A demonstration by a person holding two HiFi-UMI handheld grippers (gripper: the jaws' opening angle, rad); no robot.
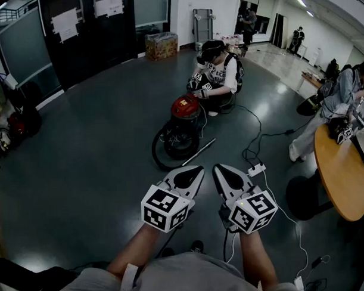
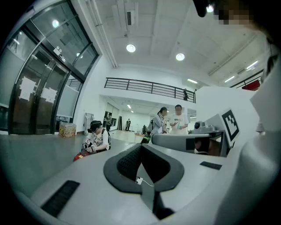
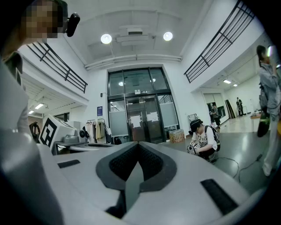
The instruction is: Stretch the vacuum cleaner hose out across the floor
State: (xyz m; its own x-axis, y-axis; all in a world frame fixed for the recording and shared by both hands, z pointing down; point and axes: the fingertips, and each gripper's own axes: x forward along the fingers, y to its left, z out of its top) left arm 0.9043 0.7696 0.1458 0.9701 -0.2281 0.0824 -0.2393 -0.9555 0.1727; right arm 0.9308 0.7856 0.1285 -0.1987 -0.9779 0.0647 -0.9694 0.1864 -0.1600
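From the head, looks forward and steeply down past left gripper (image 1: 196,170) and right gripper (image 1: 219,168) onto the floor (image 1: 81,163). From each gripper, looks level, low over closed jaws: left toward a balcony railing (image 2: 140,85), right toward glass doors (image 3: 140,116). Shared by all: the crouching person (image 1: 218,72), well away.

Floor tally from the head view: two grippers, one vacuum set, four people.

There are two hand-held grippers with white jaws and black-and-white marker cubes, the left gripper (image 1: 198,171) and the right gripper (image 1: 220,169). One red drum vacuum cleaner (image 1: 185,106) is in view, with one black ribbed hose (image 1: 170,145) coiled by it, one silver wand tube (image 1: 199,151) and one white power strip (image 1: 256,169). There is one round wooden table (image 1: 341,178) and one colourful printed box (image 1: 161,46). The people number four: one crouching person (image 1: 218,72), one person at the table (image 1: 341,100), one distant standing figure (image 1: 247,21) and a second distant figure (image 1: 297,39).
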